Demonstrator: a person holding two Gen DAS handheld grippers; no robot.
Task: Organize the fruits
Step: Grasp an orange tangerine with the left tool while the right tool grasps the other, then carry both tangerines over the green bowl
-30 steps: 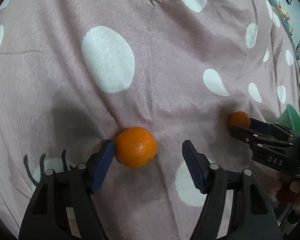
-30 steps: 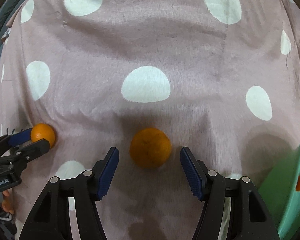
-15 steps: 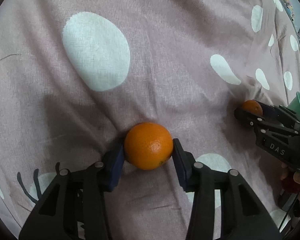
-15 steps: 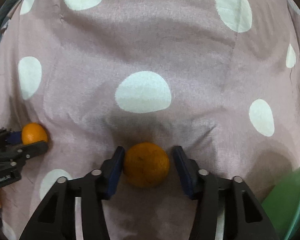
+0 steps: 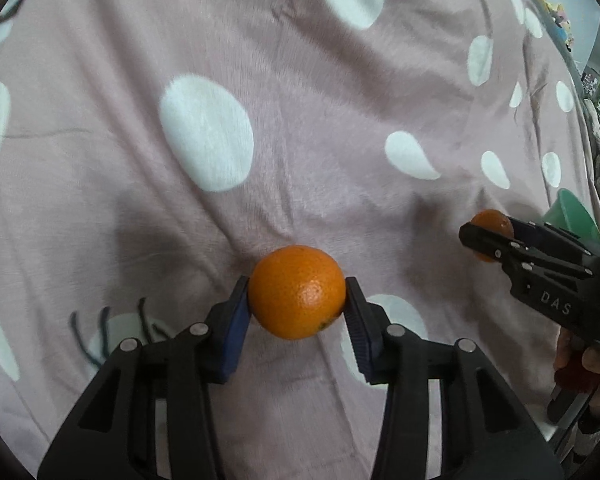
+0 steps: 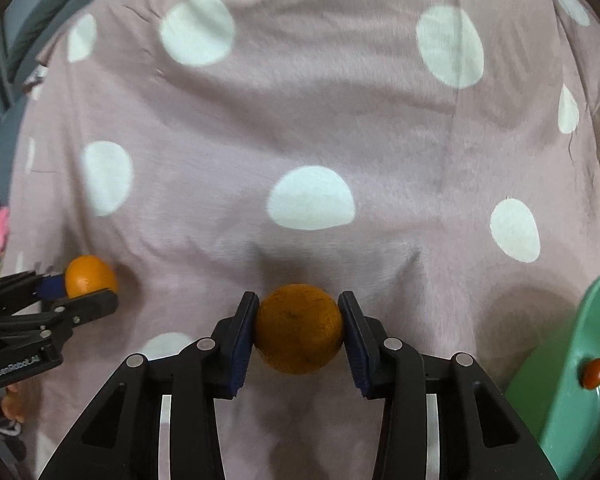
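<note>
Both grippers have closed since a second ago, left gripper (image 5: 298,304) clamped on its orange (image 5: 297,291), right gripper (image 6: 299,330), lettered "DAS", still tightening on the darker orange (image 6: 299,328) near the green bowl (image 6: 568,360).

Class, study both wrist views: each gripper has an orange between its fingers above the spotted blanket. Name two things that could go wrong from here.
1. The left gripper holds its orange only at the pad tips; the round fruit could roll out.
2. The right gripper is closing on the darker orange; too much squeeze might bruise it.
3. A dropped orange could roll across the soft blanket, away from the green container.
</note>
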